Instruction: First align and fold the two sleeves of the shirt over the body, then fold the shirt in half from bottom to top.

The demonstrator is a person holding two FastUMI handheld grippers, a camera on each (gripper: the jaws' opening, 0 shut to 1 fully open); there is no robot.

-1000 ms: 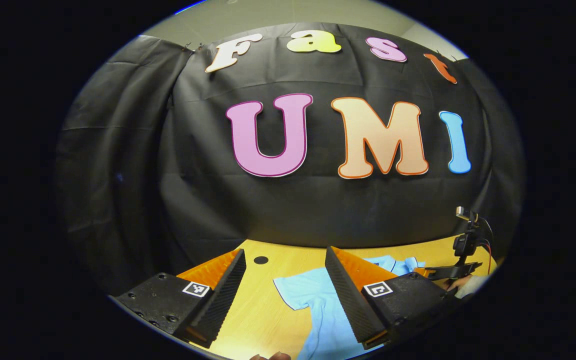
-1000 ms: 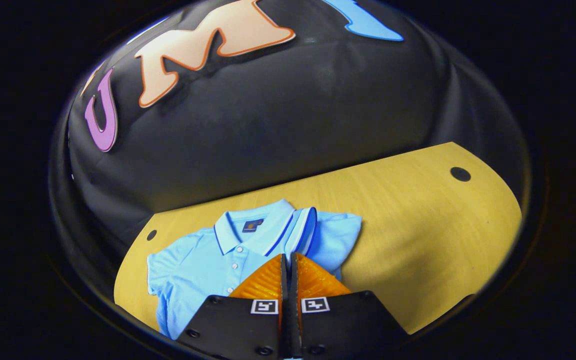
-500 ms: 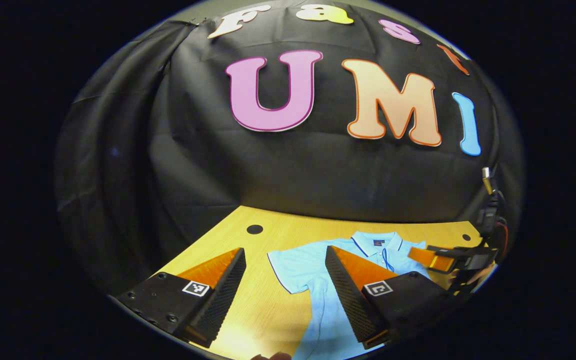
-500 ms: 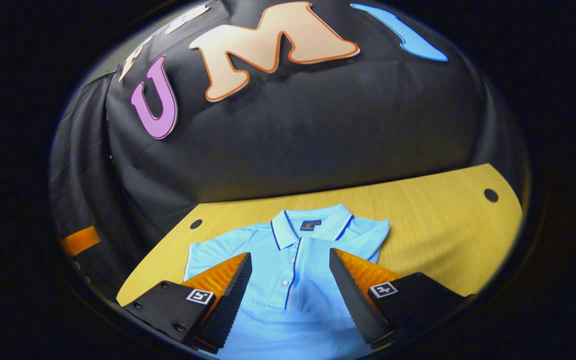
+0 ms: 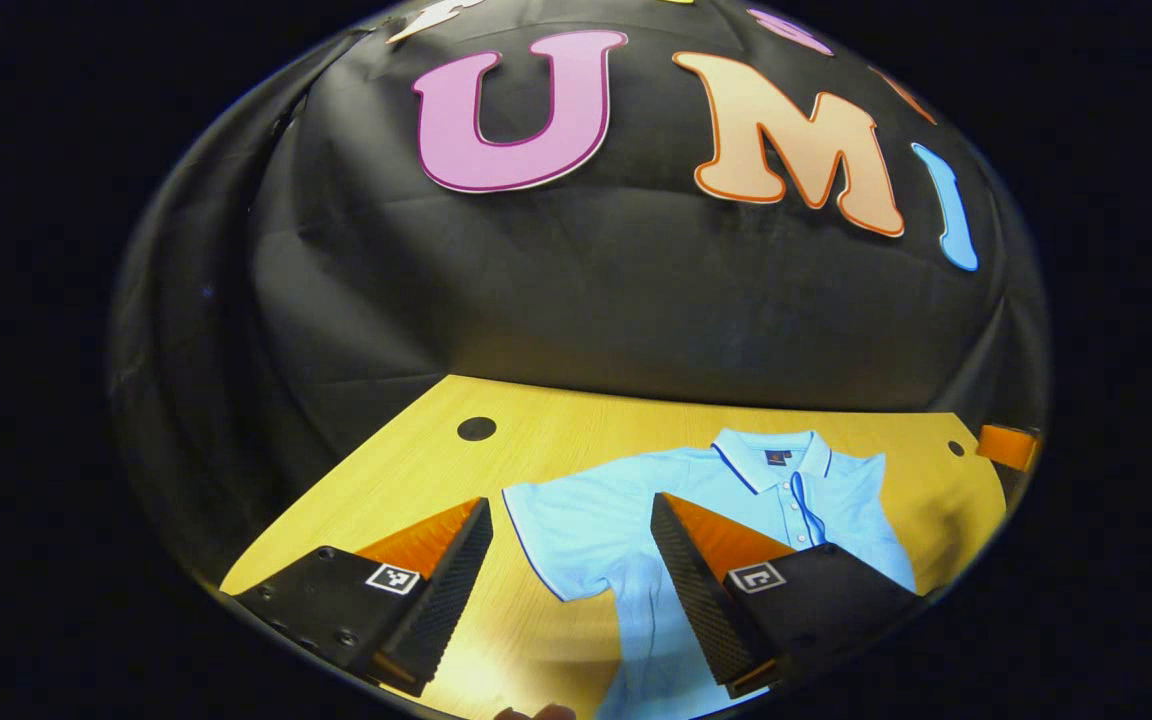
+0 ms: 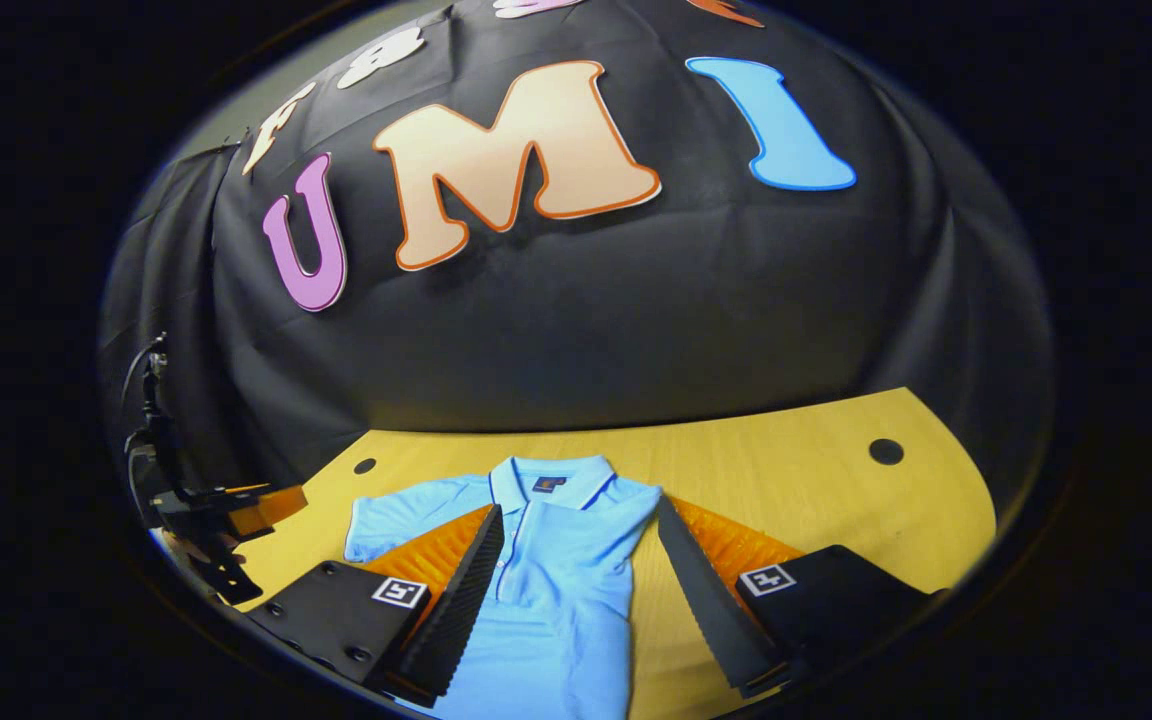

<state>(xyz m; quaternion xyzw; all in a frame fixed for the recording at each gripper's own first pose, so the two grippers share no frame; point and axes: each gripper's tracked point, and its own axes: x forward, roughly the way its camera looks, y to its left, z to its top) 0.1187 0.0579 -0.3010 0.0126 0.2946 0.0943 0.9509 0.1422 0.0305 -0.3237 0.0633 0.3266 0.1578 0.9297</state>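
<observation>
Both tongs wide and empty above the shirt, one sleeve folded in.
Shirt [image 6: 556,560] lay flat on bench [image 6: 786,470]; left tongs [image 5: 566,570] lined up over the spread sleeve [image 5: 561,535], probably next; right tongs [image 6: 576,590] hovered clear.

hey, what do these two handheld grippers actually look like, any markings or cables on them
Both the left gripper and right gripper have two wedge-shaped, ridged fingers on black bolted blocks, each block bearing a square black-and-white marker. The right gripper view also shows thin cables atop the left one.
</observation>
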